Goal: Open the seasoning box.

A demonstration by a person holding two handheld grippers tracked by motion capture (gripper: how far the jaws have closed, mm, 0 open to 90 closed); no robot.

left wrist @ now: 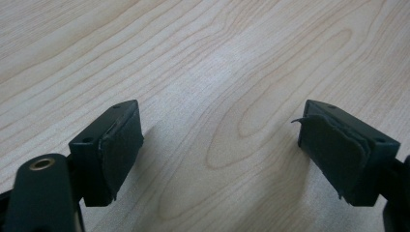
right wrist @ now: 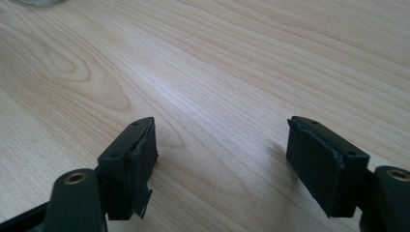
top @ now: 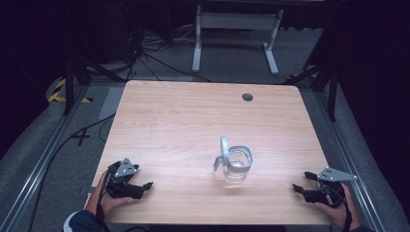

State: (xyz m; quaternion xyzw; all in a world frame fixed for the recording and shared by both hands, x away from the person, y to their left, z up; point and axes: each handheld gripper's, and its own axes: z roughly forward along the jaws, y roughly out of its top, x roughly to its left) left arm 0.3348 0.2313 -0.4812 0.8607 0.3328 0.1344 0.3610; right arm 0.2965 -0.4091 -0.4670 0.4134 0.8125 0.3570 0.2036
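A clear glass jar (top: 238, 164) stands upright on the wooden table (top: 193, 121), right of centre and toward the front. Its hinged lid (top: 223, 151) is flipped open and stands up on the jar's left side. My left gripper (top: 143, 186) rests near the front left corner, held by a hand, its jaws wide apart (left wrist: 220, 145) over bare wood. Near the front right corner my right gripper (top: 298, 187) is also open (right wrist: 220, 159) with nothing between its pads. A sliver of the jar's base (right wrist: 36, 2) shows at the top left of the right gripper view.
A round cable hole (top: 247, 97) sits near the table's far edge. Beyond the table stand a white desk frame (top: 234, 36) and loose cables (top: 145, 53) on the grey floor. Metal rails (top: 43, 159) run along both sides.
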